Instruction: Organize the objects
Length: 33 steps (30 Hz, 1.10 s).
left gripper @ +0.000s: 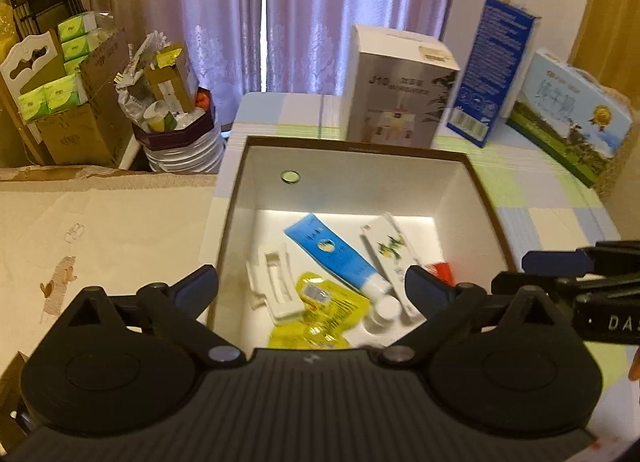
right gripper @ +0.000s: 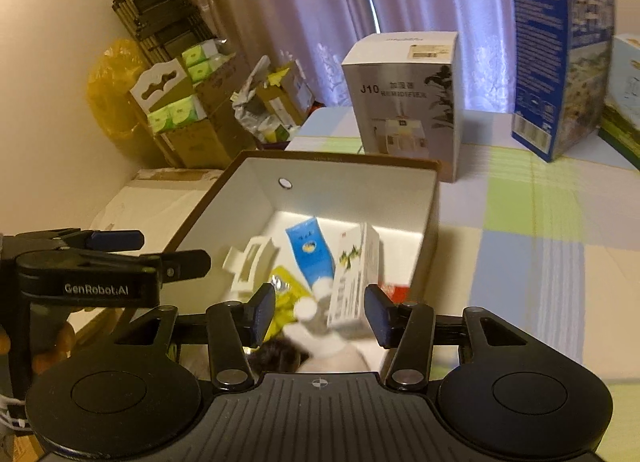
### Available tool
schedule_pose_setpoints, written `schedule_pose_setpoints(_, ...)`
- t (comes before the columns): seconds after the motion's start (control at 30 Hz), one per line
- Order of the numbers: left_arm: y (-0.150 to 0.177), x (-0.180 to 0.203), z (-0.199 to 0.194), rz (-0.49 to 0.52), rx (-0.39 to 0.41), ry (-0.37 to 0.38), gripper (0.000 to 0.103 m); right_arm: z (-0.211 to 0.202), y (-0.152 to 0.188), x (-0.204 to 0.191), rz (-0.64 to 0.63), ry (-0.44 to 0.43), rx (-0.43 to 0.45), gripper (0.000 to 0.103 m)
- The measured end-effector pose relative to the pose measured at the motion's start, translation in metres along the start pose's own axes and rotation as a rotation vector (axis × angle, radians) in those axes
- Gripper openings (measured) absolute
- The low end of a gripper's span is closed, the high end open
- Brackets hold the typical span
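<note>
An open box [left gripper: 352,144] [right gripper: 332,156] with a brown rim and white inside stands on the checked cloth. In it lie a blue tube [left gripper: 336,254] [right gripper: 310,252], a white carton with green print [left gripper: 394,258] [right gripper: 352,282], a white plastic insert [left gripper: 272,282] [right gripper: 248,262], a yellow packet [left gripper: 320,310] [right gripper: 284,282], a red item [left gripper: 442,272] and a white-capped bottle [left gripper: 386,310]. My left gripper [left gripper: 312,286] [right gripper: 160,252] hovers over the box's near side, wide open and empty. My right gripper [right gripper: 320,316] [left gripper: 540,272] is open just above the carton, its pads clear of it.
Behind the box stand a white humidifier box [left gripper: 396,94] [right gripper: 408,102], a tall blue box [left gripper: 492,74] [right gripper: 556,62] and a landscape-printed box [left gripper: 568,114]. Cartons of tissue packs [left gripper: 60,94] and a full bin [left gripper: 180,134] crowd the floor at left. A cream cloth [left gripper: 100,230] lies left of the box.
</note>
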<state>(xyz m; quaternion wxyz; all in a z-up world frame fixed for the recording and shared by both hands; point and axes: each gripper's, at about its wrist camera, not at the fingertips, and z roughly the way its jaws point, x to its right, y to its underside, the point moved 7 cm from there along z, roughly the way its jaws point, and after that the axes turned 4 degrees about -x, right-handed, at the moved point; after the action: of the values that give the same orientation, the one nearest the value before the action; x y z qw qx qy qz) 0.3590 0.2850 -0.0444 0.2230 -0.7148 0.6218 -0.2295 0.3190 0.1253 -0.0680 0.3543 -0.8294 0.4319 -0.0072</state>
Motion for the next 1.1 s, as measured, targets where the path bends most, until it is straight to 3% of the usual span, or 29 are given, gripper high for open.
schedule_pose_setpoints(0.37,0.060,0.036,-0.066,0.024,0.051,0.022,0.102,-0.065,0.059,0.001,0.027,0.081,0.037,0.047)
schedule_pose_setpoints(0.53,0.094,0.056,-0.093,-0.003,0.043,0.028,0.102,-0.096,0.088,0.003,-0.031,0.123,0.060,0.047)
schedule_pose_setpoints(1.1,0.192,0.163,-0.159,-0.015,-0.011,-0.002,0.101,-0.201,0.199,0.048,0.014,0.085,-0.002,0.047)
